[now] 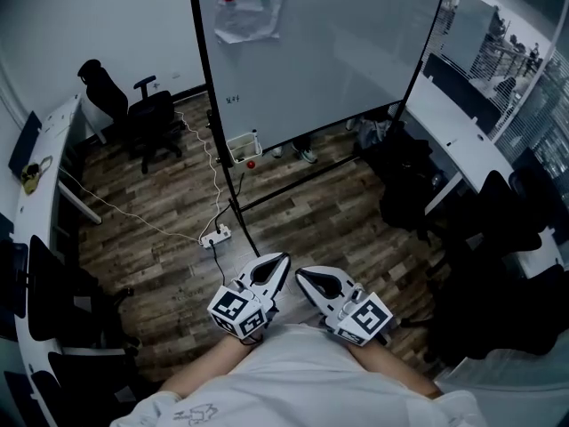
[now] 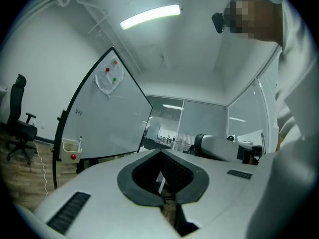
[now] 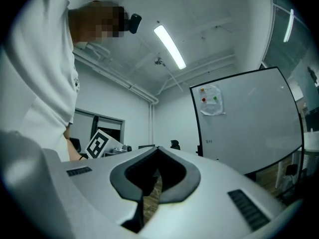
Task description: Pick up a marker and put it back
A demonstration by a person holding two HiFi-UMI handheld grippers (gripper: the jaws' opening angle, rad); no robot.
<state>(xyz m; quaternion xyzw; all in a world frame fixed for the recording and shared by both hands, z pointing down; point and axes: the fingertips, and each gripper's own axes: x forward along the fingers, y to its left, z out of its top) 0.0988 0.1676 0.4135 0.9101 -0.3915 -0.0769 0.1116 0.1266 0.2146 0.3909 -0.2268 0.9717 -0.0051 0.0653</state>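
Note:
A whiteboard [image 1: 320,52] stands on a black frame ahead of me. A small white tray [image 1: 242,148] hangs at its lower left corner, with a red magnet [image 1: 251,164] on its front. In the left gripper view the tray [image 2: 71,146] holds an upright marker [image 2: 79,141]. My left gripper [image 1: 277,261] and right gripper [image 1: 302,277] sit side by side close to my body, far from the board. The left gripper [image 2: 160,152] and the right gripper [image 3: 158,148] are both shut with nothing in them.
A sheet of paper [image 1: 252,3] with a red and a green magnet hangs at the board's top left. A black office chair [image 1: 133,114] stands at the back left. A power strip [image 1: 216,236] and its cable lie on the wood floor. Desks line both sides.

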